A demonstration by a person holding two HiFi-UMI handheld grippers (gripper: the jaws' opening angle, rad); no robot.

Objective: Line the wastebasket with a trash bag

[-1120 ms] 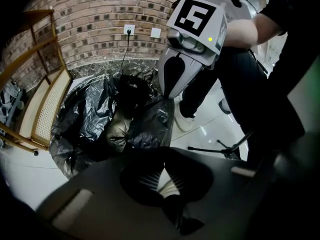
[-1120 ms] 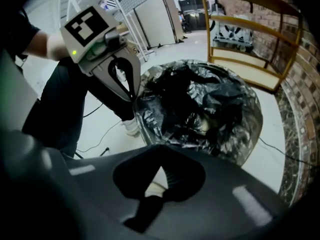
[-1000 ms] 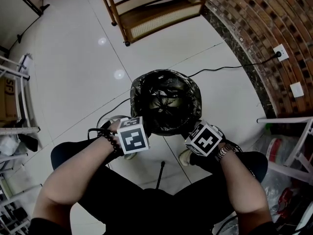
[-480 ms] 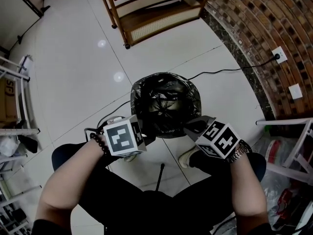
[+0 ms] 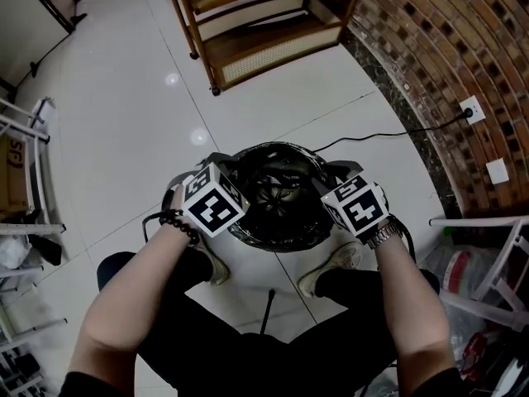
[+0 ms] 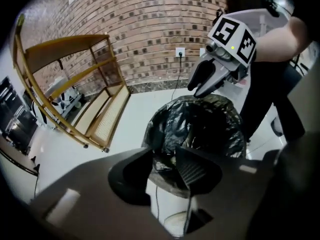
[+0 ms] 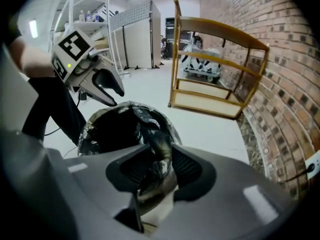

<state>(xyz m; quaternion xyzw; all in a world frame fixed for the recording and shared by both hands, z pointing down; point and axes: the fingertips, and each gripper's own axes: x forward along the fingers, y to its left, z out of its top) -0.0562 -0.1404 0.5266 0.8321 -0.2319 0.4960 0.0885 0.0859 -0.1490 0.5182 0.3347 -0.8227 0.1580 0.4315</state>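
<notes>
From the head view, one white wastebasket (image 5: 279,241) stands on the floor (image 5: 124,122) between the person's two shoes. One black trash bag (image 5: 281,190) sits inside it, and the bag's top is folded out over the rim. The left claw (image 5: 221,164) is at the left side of the rim. The right claw (image 5: 340,172) is at the right side. One wooden rack (image 5: 256,23) stands farther back, and one black cable (image 5: 364,135) runs across the floor to the brick wall.

From the left gripper view, the left claw is opening. Its two jaws stand apart. The bag's edge shows in the gap, but the jaws do not seem to pinch it.

From the right gripper view, the right claw is opening too. A crumpled fold of the bag stands between its jaws, loose and not squeezed.

I think that fold could catch on a jaw. If the hand pulls away too fast, it could drag the bag off the rim. The thin bag could also slide down into the basket once both claws let go, because nothing else holds it there.
</notes>
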